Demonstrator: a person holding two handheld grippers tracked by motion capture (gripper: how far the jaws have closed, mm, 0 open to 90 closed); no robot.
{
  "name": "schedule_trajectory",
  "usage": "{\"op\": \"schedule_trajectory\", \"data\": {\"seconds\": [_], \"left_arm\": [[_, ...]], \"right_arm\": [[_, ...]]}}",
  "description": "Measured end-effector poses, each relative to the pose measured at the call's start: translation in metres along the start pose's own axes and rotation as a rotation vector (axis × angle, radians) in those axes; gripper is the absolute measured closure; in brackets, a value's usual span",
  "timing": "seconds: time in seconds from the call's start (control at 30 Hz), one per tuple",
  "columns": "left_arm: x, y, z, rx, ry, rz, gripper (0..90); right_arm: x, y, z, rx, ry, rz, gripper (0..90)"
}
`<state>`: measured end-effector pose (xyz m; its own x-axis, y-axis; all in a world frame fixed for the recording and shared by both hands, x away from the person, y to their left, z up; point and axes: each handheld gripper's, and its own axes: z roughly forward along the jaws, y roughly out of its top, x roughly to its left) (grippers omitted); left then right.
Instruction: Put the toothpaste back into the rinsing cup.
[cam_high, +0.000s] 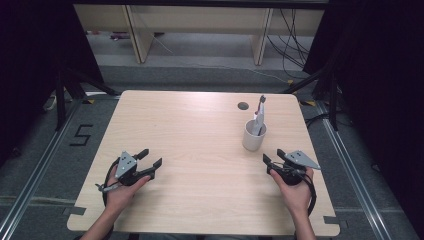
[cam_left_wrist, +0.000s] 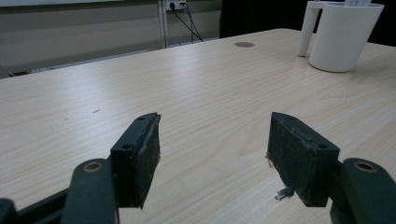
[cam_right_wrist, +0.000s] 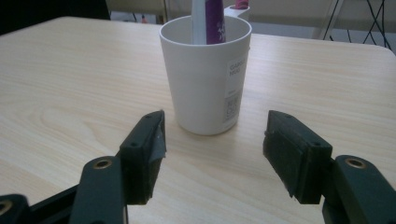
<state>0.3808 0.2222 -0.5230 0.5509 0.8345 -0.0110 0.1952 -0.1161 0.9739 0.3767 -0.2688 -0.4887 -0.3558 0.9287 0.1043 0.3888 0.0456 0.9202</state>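
A pale wooden table was seen from above, with a person's forearms entering from six o'clock. Each hand held a black two-jaw gripper low over the near part of the tabletop.

The left gripper sat at about eight o'clock on the table, its jaws pointing toward two o'clock. In the left gripper view the jaws stood wide apart with only bare wood between them; this claw was open and held nothing.

The right gripper sat at about four o'clock, its jaws pointing toward eleven o'clock, at a white cup. In the right gripper view the jaws also stood wide apart, one on each side of the picture, with bare wood between the pads. This claw was open and gripped nothing.

The white cup stood upright at about two o'clock on the table, near the right gripper but clear of its jaws. In the right gripper view the cup rose at twelve o'clock just beyond the pads, with a printed label on its side. In the left gripper view it appeared far off at one o'clock, with a handle on its left side.

A white and purple tube stood inside the cup, leaning on the rim; from above its top stuck out toward twelve o'clock. A small round hole lay in the tabletop just beyond the cup, at eleven o'clock from it.
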Motion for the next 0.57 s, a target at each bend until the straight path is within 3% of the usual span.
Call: {"op": "schedule_trajectory", "data": {"seconds": [0.03, 0.13, 0.2, 0.37, 0.4, 0.43, 0.47, 0.57], "left_arm": [[0.0000, -0.0001, 0.0003, -0.001, -0.003, 0.000, 34.2], [0.0001, 0.0003, -0.0008, 0.008, 0.002, 0.000, 34.2], [0.0001, 0.0002, -0.0003, 0.004, 0.000, -0.001, 34.2], [0.0002, 0.0000, 0.0003, 0.001, -0.003, -0.002, 34.2], [0.0003, 0.0000, 0.0004, -0.001, -0.004, -0.003, 34.2], [0.0004, 0.0000, 0.0004, 0.000, -0.004, -0.003, 34.2], [0.0003, 0.0000, 0.0005, 0.001, -0.004, -0.003, 34.2], [0.0001, 0.0001, 0.0005, 0.002, -0.005, 0.001, 34.2]], "right_arm": [[-0.0023, -0.0014, 0.0018, -0.004, -0.011, -0.047, 39.4], [-0.0014, -0.0035, 0.0012, 0.002, -0.024, -0.047, 39.4], [-0.0005, -0.0040, -0.0003, 0.007, -0.009, -0.041, 39.4], [-0.0011, -0.0037, -0.0003, -0.017, -0.004, -0.033, 39.3], [-0.0013, -0.0039, -0.0002, -0.021, -0.008, -0.027, 39.3], [0.0011, -0.0046, -0.0005, -0.016, -0.005, 0.013, 39.3], [-0.0019, -0.0042, -0.0006, -0.018, -0.019, -0.023, 39.3], [-0.0025, -0.0043, -0.0015, -0.018, 0.001, -0.014, 39.3]]}}
